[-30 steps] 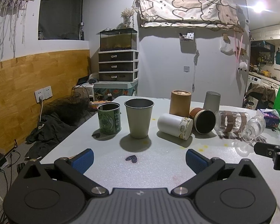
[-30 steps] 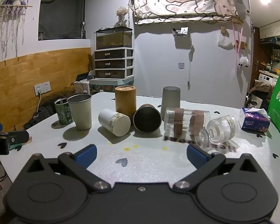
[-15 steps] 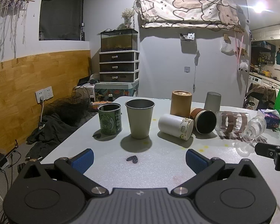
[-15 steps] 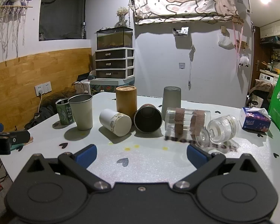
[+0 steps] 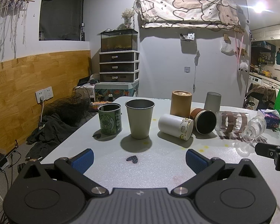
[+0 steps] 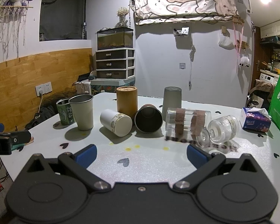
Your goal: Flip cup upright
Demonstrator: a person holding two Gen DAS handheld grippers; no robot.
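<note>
Both grippers, left gripper and right gripper, stand wide apart, holding nothing. White cup lies on its side on the table, beside the upright steel cup.

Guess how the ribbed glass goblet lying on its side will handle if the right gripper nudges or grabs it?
The ribbed glass goblet lies on its side, so a nudge would probably roll it in an arc. Clear glass with a thin stem: likely fragile and slippery. It seems to touch the taped clear glass, so pushing may shift both.
</note>
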